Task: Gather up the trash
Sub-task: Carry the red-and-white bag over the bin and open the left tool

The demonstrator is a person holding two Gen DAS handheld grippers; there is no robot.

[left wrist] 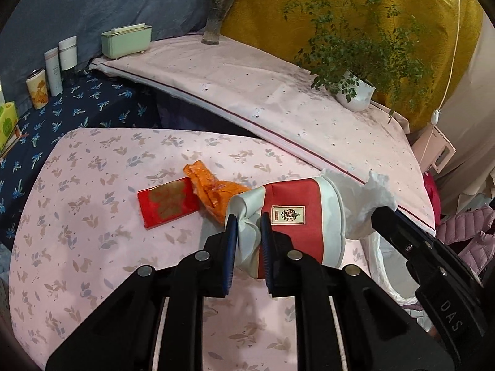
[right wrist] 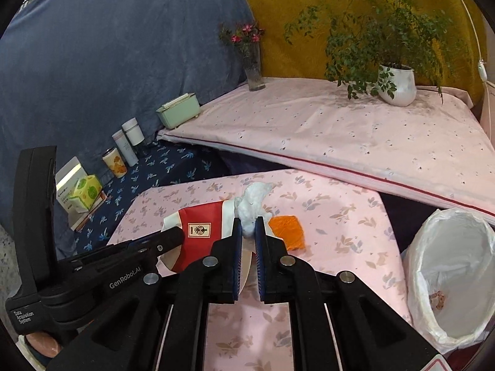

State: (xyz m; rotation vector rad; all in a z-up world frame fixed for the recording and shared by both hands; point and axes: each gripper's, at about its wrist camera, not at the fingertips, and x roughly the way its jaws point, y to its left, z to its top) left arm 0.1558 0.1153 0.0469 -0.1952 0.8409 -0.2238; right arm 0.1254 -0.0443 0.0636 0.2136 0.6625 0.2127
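Observation:
A crumpled red-and-white paper cup (left wrist: 297,219) lies on its side, held above the pink floral table (left wrist: 92,216). My left gripper (left wrist: 249,219) is shut on its crushed bottom end. White tissue (left wrist: 365,194) sticks out of the cup's mouth. My right gripper (right wrist: 247,227) is shut on that tissue (right wrist: 253,201); the cup also shows there (right wrist: 201,225). An orange wrapper (left wrist: 213,191) and a flat red packet (left wrist: 167,204) lie on the table behind the cup.
A white-lined trash bin (right wrist: 451,272) stands off the table's right edge. A raised pink-covered surface (right wrist: 340,130) behind holds a potted plant (right wrist: 397,83), a flower vase (right wrist: 253,68) and a green box (right wrist: 178,111). Cans and boxes (right wrist: 117,160) stand at left.

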